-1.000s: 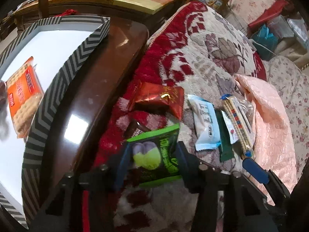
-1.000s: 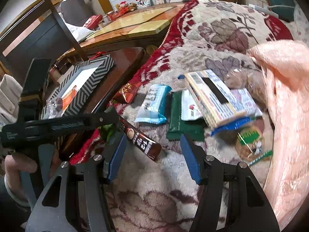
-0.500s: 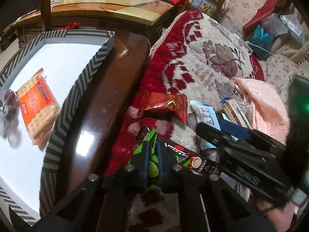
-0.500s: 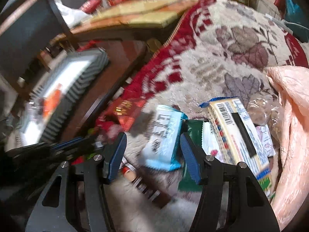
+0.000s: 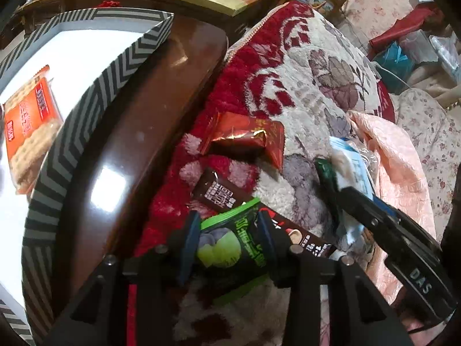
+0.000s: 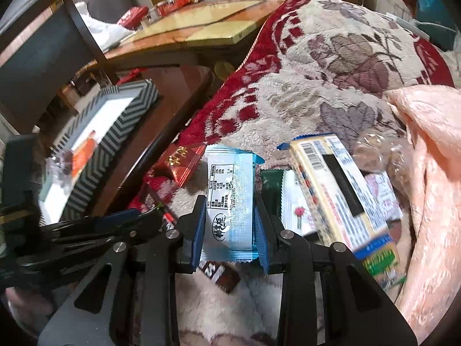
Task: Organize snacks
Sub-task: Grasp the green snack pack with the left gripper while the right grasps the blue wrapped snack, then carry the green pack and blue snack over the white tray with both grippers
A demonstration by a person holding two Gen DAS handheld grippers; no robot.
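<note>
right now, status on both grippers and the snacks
Left gripper shut on green packet. Right gripper jaws around light blue packet, grip unconfirmed. Brown bar under both. Striped tray left.

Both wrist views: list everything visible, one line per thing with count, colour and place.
green packet: 1, green-black, between the left tool's fingers.
pale blue packet: 1, blue-silver, between the right tool's fingers.
brown bar: 1, dark brown, on the blanket under the green packet.
red packet: 1, red-gold, blanket near the table edge.
cracker pack: 1, orange, inside the box.
box: 1, grey-black chevron walls, white floor, on the wooden table.
biscuit box: 1, cream-blue, right of the blue packet.
blanket: 1, red-cream floral.
left tool: 1, black.
right tool: 1, black.
</note>
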